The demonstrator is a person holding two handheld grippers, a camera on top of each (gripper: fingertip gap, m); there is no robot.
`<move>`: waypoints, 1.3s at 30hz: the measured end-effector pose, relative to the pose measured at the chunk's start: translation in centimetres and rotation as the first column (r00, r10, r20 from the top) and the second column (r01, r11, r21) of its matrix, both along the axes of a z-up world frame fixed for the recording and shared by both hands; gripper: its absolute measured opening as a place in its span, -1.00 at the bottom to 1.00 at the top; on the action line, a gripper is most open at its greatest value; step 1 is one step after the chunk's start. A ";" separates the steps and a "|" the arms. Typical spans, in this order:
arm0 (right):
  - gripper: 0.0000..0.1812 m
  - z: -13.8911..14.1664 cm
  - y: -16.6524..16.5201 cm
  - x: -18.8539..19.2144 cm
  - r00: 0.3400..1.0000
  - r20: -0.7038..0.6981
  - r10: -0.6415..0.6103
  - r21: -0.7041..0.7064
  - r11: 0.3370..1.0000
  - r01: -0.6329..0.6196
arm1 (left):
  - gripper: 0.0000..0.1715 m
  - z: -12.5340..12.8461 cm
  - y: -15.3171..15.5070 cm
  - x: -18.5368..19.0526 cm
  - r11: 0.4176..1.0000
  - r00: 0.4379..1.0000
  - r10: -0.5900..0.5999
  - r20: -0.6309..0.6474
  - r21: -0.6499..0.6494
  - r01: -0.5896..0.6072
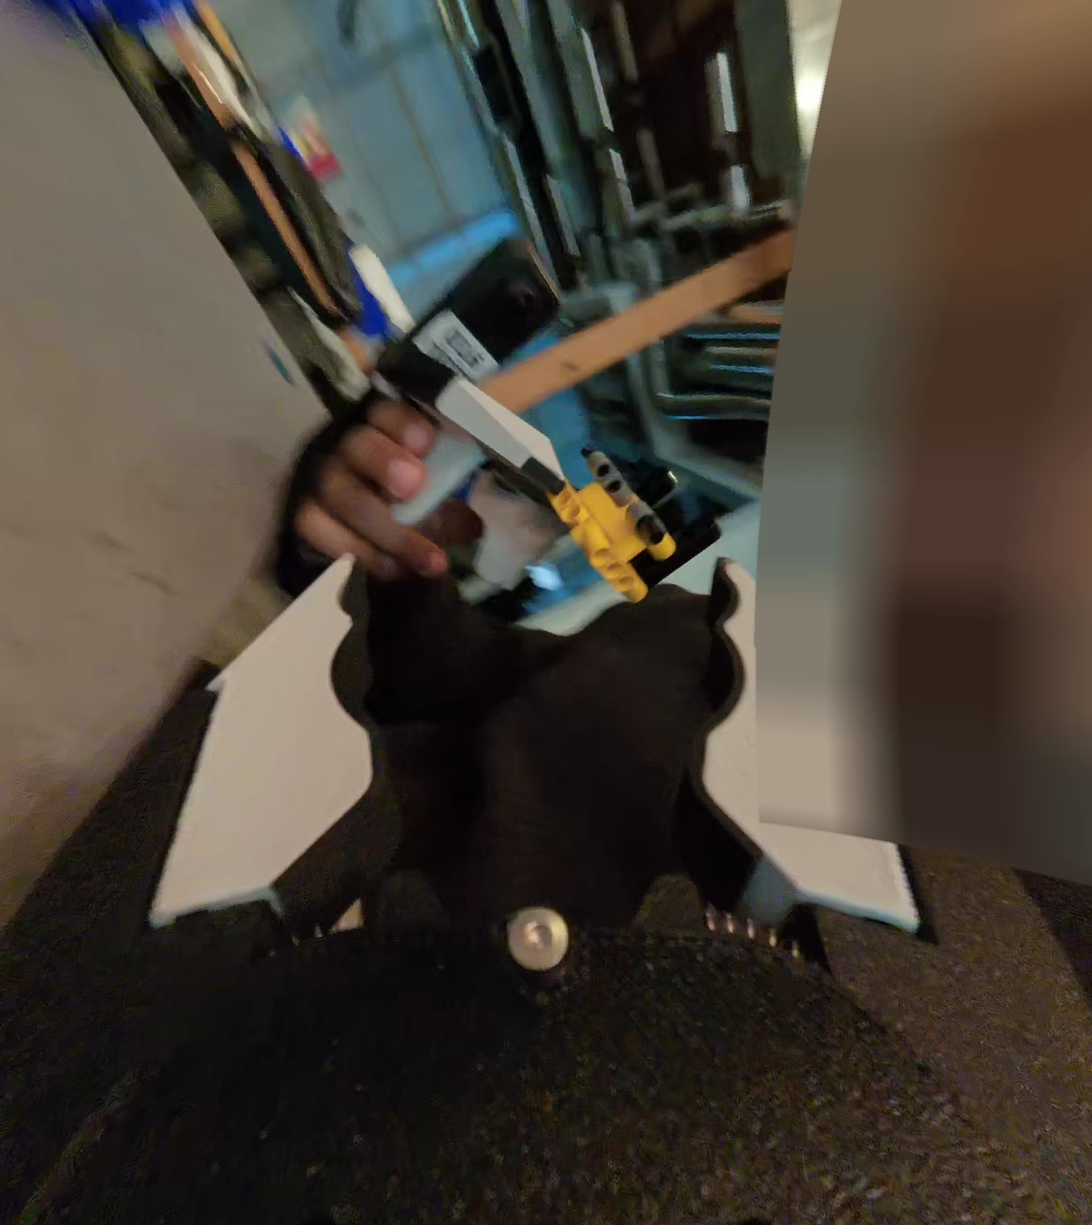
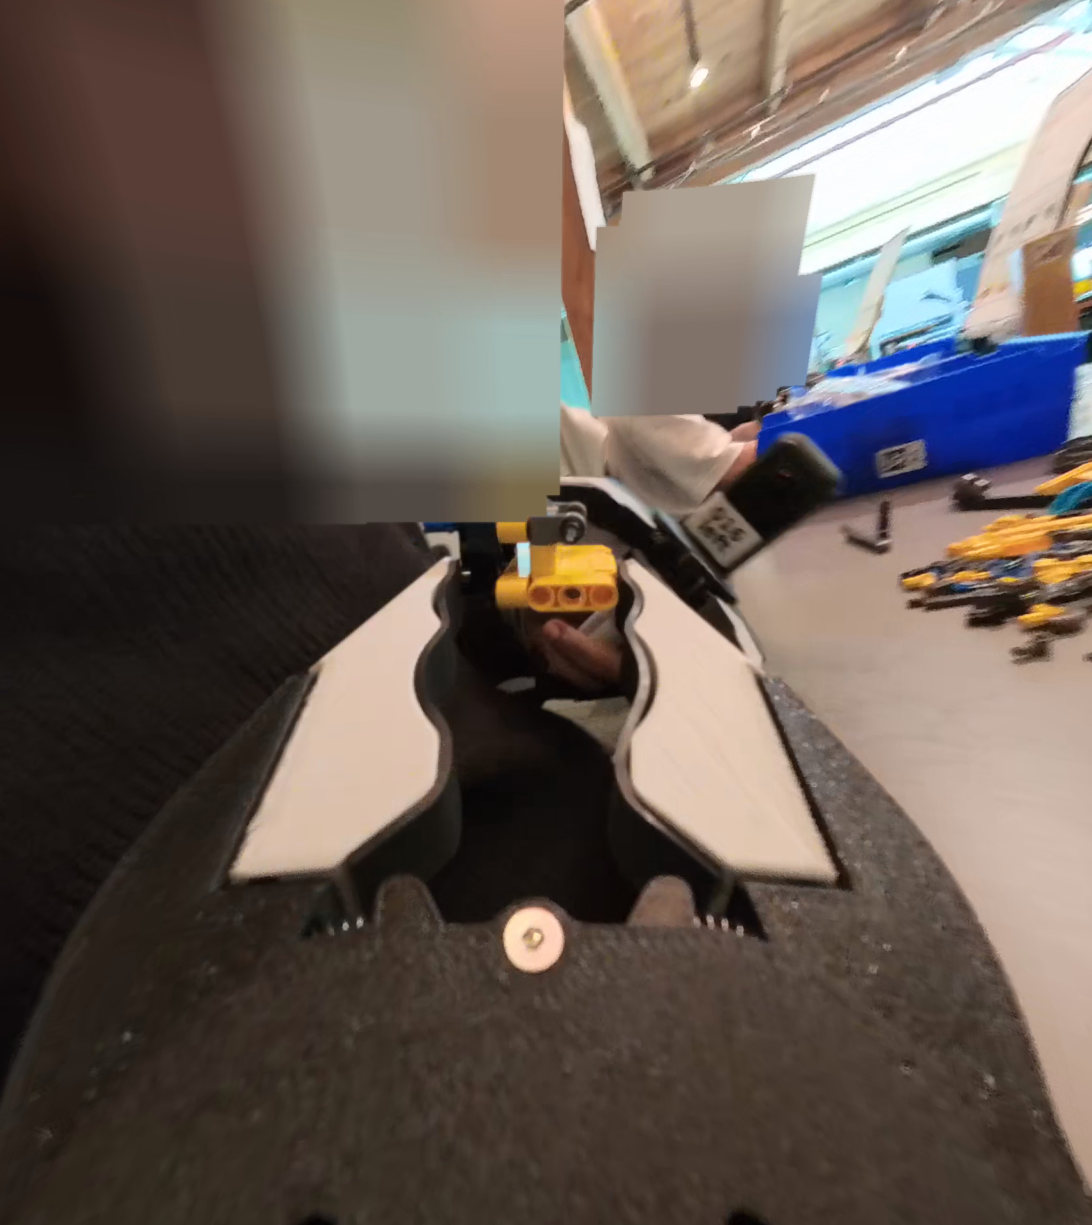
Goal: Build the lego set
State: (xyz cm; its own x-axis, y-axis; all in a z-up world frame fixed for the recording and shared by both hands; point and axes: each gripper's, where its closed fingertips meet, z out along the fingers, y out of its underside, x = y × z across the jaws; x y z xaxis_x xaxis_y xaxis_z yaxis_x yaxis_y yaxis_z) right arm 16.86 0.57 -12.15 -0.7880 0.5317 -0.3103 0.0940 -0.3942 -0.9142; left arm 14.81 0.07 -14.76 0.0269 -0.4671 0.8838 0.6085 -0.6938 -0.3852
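Observation:
A small brick assembly [image 2: 556, 583] of yellow, grey and black pieces sits between the tips of my right gripper [image 2: 536, 570], which is shut on it. In the left wrist view the same assembly [image 1: 609, 524] hangs at the tip of the right gripper [image 1: 546, 490], which a hand [image 1: 364, 490] holds. My left gripper [image 1: 540, 570] is wide open and empty, with its white fingers [image 1: 291, 729] just below and on either side of the assembly. The two grippers face each other. The left gripper's black body [image 2: 775, 484] shows behind the assembly. A fingertip [image 2: 569, 649] shows under it.
A pile of loose yellow and black bricks [image 2: 1027, 577] lies on the grey table [image 2: 927, 762] to the right. A blue bin [image 2: 927, 411] stands behind it. A person's white sleeve [image 2: 649, 451] is at the far side. Shelving and a wooden beam [image 1: 649, 318] are in the background. Across from one pair of fingers to the other is roughly 5 cm.

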 end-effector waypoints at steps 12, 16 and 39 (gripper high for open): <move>-0.51 1.3 4.3 -3.4 0.988 -0.022 -0.151 0.106 0.983 0.153 | 0.03 2.6 4.5 -0.6 0.804 0.629 0.479 -0.613 0.594 -0.033; -0.50 0.9 4.4 -3.7 0.986 -0.010 -0.165 0.117 0.979 0.165 | -0.20 2.3 4.7 -0.6 0.818 0.664 0.437 -0.606 0.575 -0.014; -0.50 0.8 2.8 -3.5 0.992 -0.029 -0.121 0.153 0.980 0.124 | -0.45 2.8 3.3 -0.2 0.818 0.733 0.385 -0.561 0.575 0.011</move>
